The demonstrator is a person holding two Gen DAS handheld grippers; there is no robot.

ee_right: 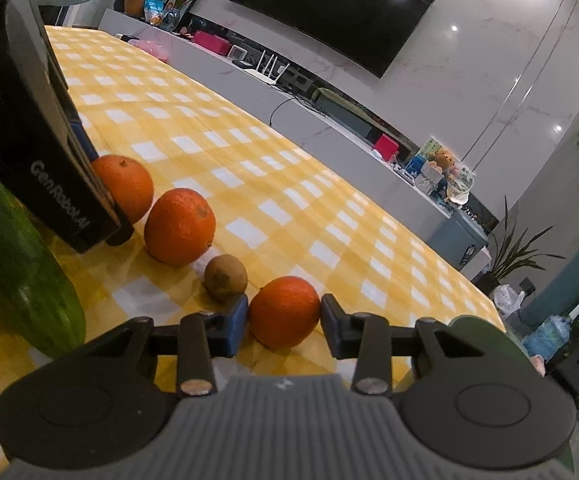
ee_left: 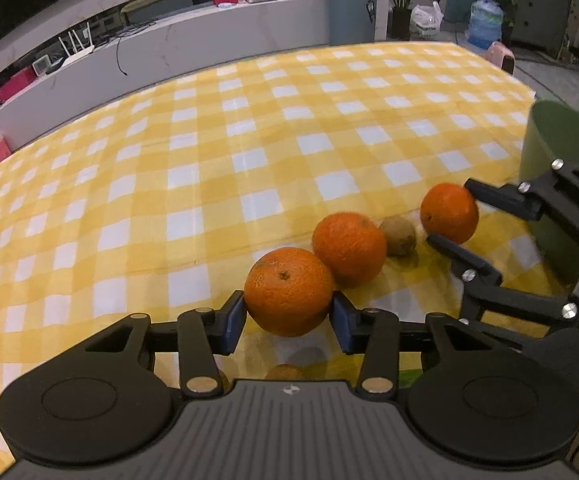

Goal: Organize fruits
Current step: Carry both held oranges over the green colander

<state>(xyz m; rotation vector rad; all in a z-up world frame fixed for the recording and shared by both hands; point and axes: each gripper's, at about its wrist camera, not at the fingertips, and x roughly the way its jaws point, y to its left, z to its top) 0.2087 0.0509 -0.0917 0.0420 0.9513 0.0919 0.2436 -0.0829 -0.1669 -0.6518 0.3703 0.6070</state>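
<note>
Three oranges and a kiwi lie in a row on the yellow checked tablecloth (ee_left: 209, 140). My left gripper (ee_left: 288, 312) is shut on the nearest orange (ee_left: 288, 291), which rests on the cloth. Beyond it lie a second orange (ee_left: 348, 249), the brown kiwi (ee_left: 398, 236) and a third orange (ee_left: 449, 213). My right gripper (ee_right: 284, 318) is shut on that third orange (ee_right: 283, 311), with the kiwi (ee_right: 225, 277) just left of its left finger. The right gripper also shows in the left wrist view (ee_left: 455, 220). The middle orange (ee_right: 179, 226) and the left-held orange (ee_right: 125, 184) show further back.
A green cucumber (ee_right: 21, 264) lies at the left of the right wrist view. A dark green container (ee_left: 561, 148) stands at the table's right side, behind the right gripper. The cloth stretches away towards a TV console with clutter beyond the table's far edge.
</note>
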